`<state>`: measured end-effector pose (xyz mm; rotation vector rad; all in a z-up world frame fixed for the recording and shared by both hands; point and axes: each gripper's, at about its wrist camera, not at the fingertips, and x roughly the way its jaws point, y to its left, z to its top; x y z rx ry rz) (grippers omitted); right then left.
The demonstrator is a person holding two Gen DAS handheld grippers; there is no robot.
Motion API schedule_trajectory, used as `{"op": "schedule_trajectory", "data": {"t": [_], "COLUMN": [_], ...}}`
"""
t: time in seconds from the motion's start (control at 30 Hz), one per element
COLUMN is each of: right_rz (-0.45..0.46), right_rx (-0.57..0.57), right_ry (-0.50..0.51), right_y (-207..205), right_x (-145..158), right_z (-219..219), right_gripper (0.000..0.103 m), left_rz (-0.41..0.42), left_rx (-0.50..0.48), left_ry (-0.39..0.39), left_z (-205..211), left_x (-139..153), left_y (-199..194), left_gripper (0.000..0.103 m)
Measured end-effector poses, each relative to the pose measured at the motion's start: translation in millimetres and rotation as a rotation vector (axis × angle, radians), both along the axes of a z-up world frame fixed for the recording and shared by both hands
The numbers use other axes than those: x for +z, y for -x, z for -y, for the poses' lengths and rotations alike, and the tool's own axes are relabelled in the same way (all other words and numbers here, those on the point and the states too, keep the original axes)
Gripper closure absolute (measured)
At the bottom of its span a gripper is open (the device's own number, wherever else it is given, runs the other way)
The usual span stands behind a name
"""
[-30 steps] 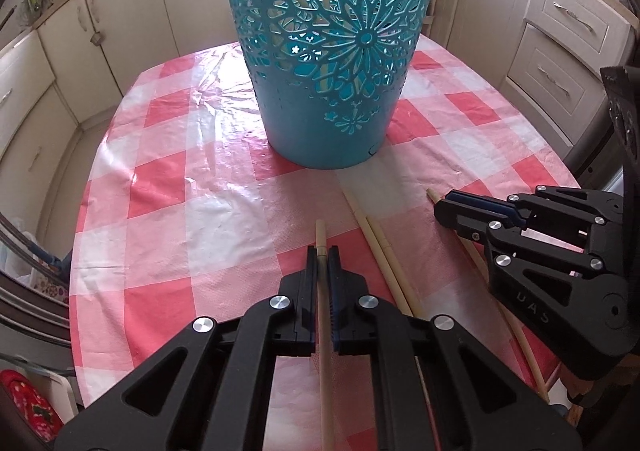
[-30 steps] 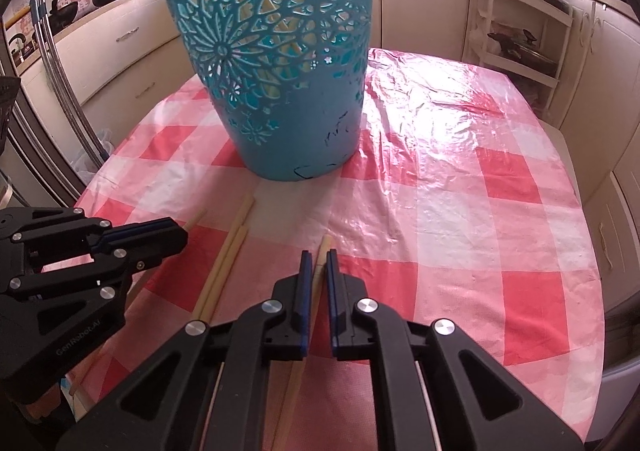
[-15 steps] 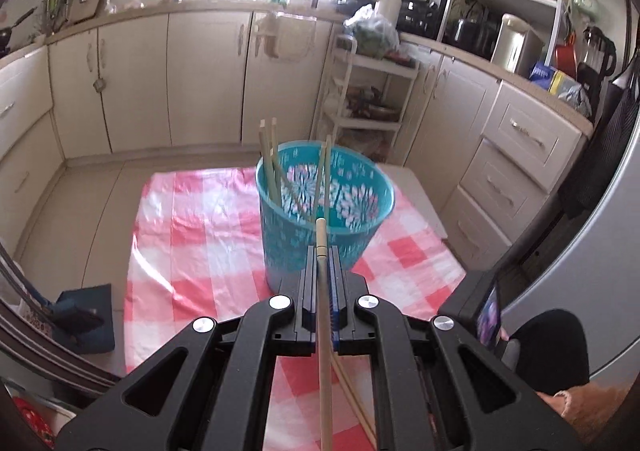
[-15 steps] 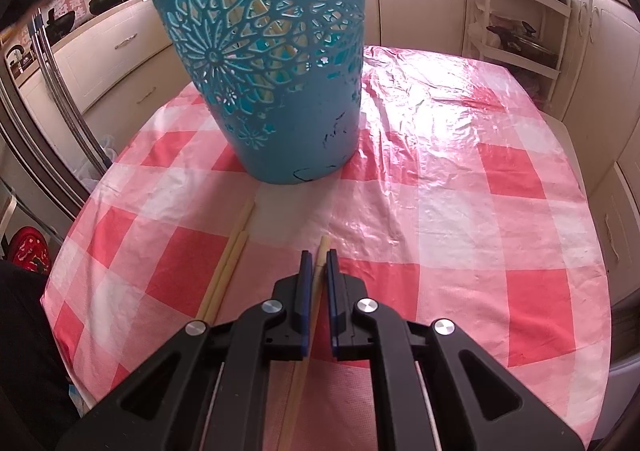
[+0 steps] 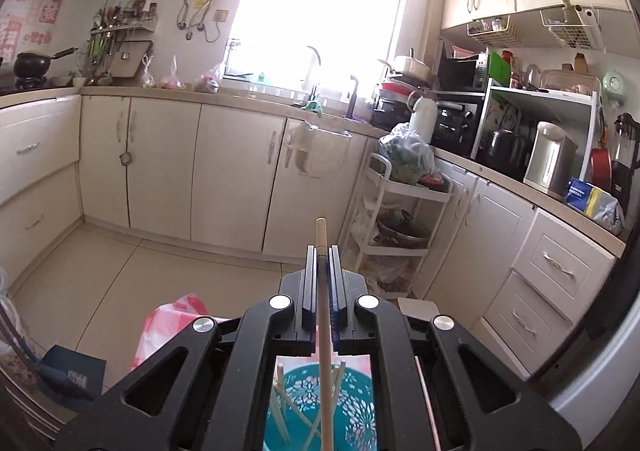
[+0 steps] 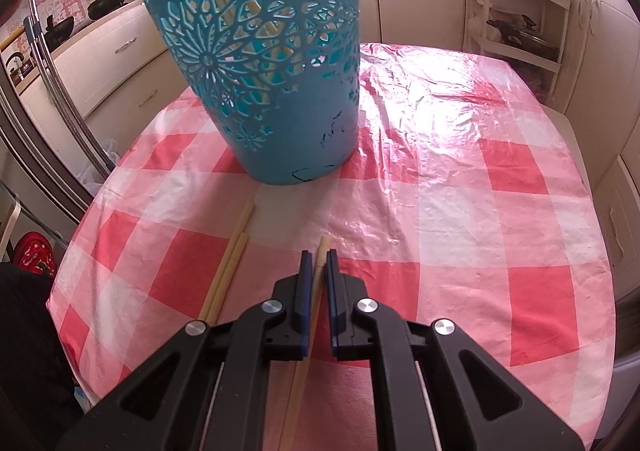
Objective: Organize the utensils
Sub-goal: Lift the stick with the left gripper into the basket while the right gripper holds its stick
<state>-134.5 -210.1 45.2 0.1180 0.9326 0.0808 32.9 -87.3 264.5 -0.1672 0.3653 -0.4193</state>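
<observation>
Pale wooden chopsticks (image 6: 224, 271) flat on the checked cloth before teal basket (image 6: 276, 63).

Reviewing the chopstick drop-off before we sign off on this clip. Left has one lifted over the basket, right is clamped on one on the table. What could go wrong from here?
1. The left gripper grips its chopstick near the top; the long free end could swing and miss the teal basket.
2. Chopsticks already lean crosswise inside; the new one may snag on them.
3. The right gripper sits beside two loose chopsticks; lifting its chopstick could roll them across the tablecloth.

Bright window (image 5: 320, 3); cream cabinets (image 5: 160, 167); beige tiled floor (image 5: 100, 275)
</observation>
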Motion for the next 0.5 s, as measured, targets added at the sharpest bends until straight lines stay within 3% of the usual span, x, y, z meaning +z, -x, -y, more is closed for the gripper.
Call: {"op": "schedule_trajectory", "data": {"t": [0.27, 0.5], "right_rz": [-0.004, -0.005], "right_rx": [0.006, 0.006], "right_ry": [-0.016, -0.016], "right_y": [-1, -1], "right_x": [0, 0], "right_z": [2, 2], "right_gripper": [0.095, 0.095], "left_rz": [-0.062, -0.086], "left_rx": [0.061, 0.068], "left_ry": [0.04, -0.014], "left_z": [14, 20], "left_x": [-41, -66], "left_y": [-39, -38], "left_gripper": [0.098, 0.098]}}
